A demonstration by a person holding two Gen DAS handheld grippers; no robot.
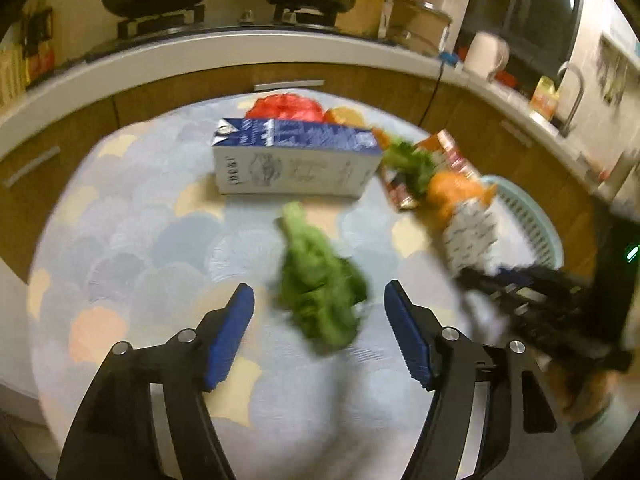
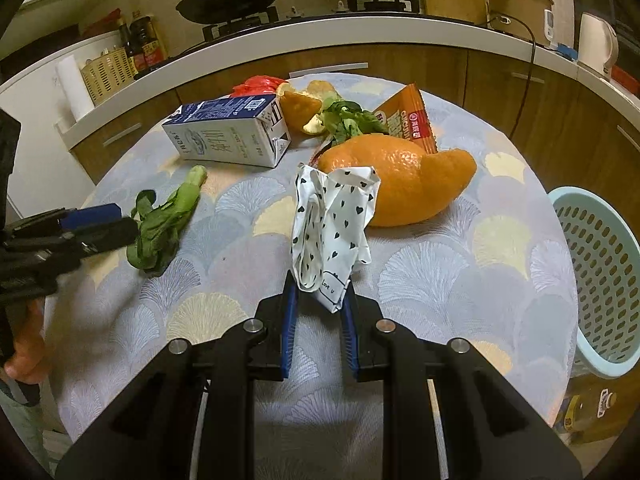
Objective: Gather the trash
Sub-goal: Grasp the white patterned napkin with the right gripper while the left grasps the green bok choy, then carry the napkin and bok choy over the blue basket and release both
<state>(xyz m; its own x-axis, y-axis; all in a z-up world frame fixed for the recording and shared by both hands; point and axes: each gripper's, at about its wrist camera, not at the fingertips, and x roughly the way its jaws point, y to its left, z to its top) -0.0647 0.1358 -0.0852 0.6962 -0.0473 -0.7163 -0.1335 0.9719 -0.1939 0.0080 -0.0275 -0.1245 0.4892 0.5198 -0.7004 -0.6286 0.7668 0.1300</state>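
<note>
A limp green vegetable leaf (image 1: 320, 288) lies on the patterned tablecloth, between the blue pads of my left gripper (image 1: 319, 292). The pads stand wide apart and do not touch the leaf. The right wrist view shows that leaf (image 2: 160, 224) just past the left gripper's (image 2: 124, 220) tips. My right gripper (image 2: 320, 284) is shut on a crumpled white paper with black hearts (image 2: 332, 224), which stands up from its jaws above the table. In the left wrist view the same paper (image 1: 472, 232) appears blurred at the right.
On the round table (image 2: 440, 280) lie a blue-and-white milk carton (image 2: 228, 132), a large orange peel (image 2: 400, 184), an orange snack wrapper (image 2: 408, 120), more greens (image 2: 348, 120) and a red plastic bag (image 1: 286, 106). A light blue perforated basket (image 2: 600, 272) stands beside the table's right edge. Kitchen counters curve behind.
</note>
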